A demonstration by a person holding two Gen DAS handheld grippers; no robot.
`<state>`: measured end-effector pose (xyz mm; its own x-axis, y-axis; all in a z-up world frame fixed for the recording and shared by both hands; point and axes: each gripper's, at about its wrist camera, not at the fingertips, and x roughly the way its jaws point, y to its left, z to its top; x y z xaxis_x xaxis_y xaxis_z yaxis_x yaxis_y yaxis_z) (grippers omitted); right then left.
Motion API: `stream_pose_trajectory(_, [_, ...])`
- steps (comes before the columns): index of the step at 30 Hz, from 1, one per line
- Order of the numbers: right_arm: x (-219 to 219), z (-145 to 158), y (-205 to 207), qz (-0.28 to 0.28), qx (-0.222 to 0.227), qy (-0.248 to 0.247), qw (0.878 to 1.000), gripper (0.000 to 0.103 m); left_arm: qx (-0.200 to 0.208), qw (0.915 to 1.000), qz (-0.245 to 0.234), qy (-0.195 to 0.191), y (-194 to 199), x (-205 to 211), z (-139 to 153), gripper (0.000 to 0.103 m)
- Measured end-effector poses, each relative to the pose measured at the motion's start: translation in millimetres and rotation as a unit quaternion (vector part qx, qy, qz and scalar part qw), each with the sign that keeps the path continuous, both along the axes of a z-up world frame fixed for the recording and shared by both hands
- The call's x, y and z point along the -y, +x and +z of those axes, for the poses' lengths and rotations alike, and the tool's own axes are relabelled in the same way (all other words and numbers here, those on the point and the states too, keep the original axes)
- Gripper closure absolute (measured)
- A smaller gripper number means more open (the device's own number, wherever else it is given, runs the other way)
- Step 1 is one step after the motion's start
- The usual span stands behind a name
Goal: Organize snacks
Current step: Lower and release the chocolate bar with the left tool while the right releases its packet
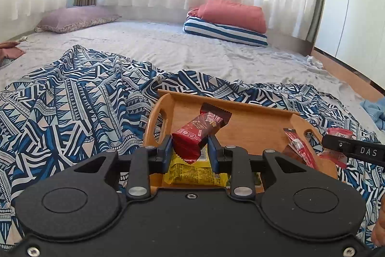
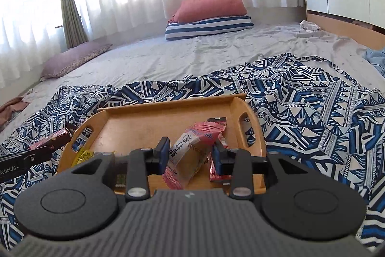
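A wooden tray (image 1: 255, 122) with cut-out handles lies on a patterned blue cloth. Above its near end my left gripper (image 1: 190, 148) is shut on a dark red snack pack (image 1: 199, 131), which tilts up toward the far right. Under it in the tray lies a yellow snack pack (image 1: 192, 172). A thin red stick pack (image 1: 300, 148) leans at the tray's right end. In the right wrist view my right gripper (image 2: 191, 155) is shut on a pink and white snack pack (image 2: 190, 151) over the tray (image 2: 144, 127). A red pack (image 2: 216, 172) lies beneath it.
The blue patterned cloth (image 1: 72, 107) covers the near part of a grey bed sheet (image 1: 168, 42). Pillows (image 1: 231, 18) are stacked at the far side near white curtains. Another pink snack pack (image 1: 339, 134) lies on the cloth right of the tray. The other gripper (image 2: 26, 160) shows at the left edge.
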<state>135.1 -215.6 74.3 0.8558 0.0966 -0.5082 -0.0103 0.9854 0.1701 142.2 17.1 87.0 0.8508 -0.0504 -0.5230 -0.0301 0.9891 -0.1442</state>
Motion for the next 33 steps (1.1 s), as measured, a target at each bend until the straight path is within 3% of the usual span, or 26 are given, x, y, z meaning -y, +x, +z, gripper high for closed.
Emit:
stream_pose_trajectory(14, [-18.5, -17.7, 85.3, 0.038, -0.068, -0.001, 0.997, 0.063, -0.050, 0.9983, 0.030, 0.005, 88.3, 5.0, -28.3, 0.074])
stream_pose_trajectory(33, [-36.6, -50.5, 122.0, 0.051, -0.108, -0.015, 0.993, 0.063, -0.075, 0.9958, 0.046, 0.026, 116.1, 9.4, -58.8, 0.074])
